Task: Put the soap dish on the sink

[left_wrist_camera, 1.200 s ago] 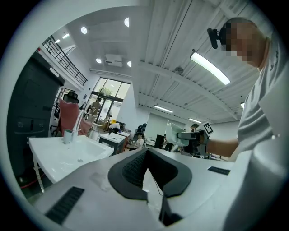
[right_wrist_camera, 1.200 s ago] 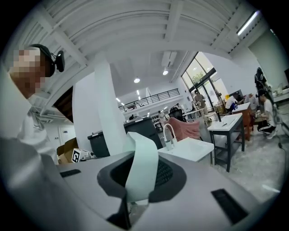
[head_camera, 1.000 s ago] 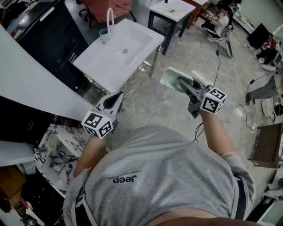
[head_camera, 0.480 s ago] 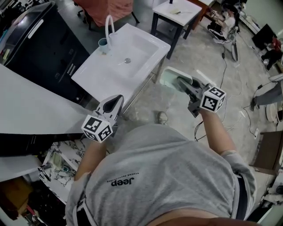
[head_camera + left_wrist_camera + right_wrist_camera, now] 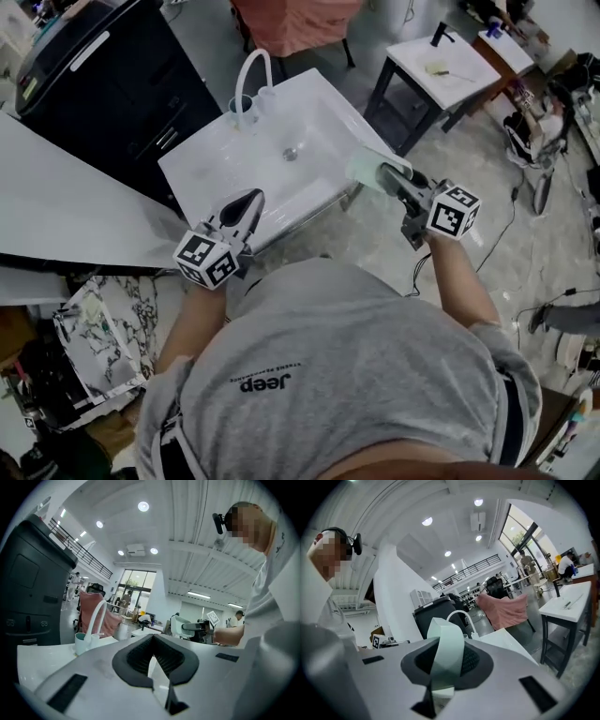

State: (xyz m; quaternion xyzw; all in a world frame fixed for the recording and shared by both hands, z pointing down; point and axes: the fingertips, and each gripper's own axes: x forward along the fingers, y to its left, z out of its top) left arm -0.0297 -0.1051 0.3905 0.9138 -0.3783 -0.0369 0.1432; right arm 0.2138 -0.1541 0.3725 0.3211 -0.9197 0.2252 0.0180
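The white sink [image 5: 225, 164] stands ahead, with a curved white faucet [image 5: 248, 80] and a pale cup [image 5: 236, 108] at its far left corner. My right gripper [image 5: 389, 175] is shut on the pale green soap dish [image 5: 367, 168], which hangs just off the sink's right edge. In the right gripper view the soap dish [image 5: 446, 653] stands on edge between the jaws, with the faucet [image 5: 457, 617] behind it. My left gripper [image 5: 247, 202] is shut and empty over the sink's near edge. The left gripper view shows the faucet [image 5: 96, 616] and cup [image 5: 80, 642].
A black cabinet [image 5: 112, 75] stands behind the sink at the left. A small white table [image 5: 441, 61] on dark legs is at the right, a pink chair [image 5: 291, 19] beyond. A white panel [image 5: 66, 206] runs along the left. Cables lie on the floor [image 5: 525, 187].
The person has walked up to the sink. Both grippers have come from over the floor to the sink's near and right edges, the right one still holding the soap dish.
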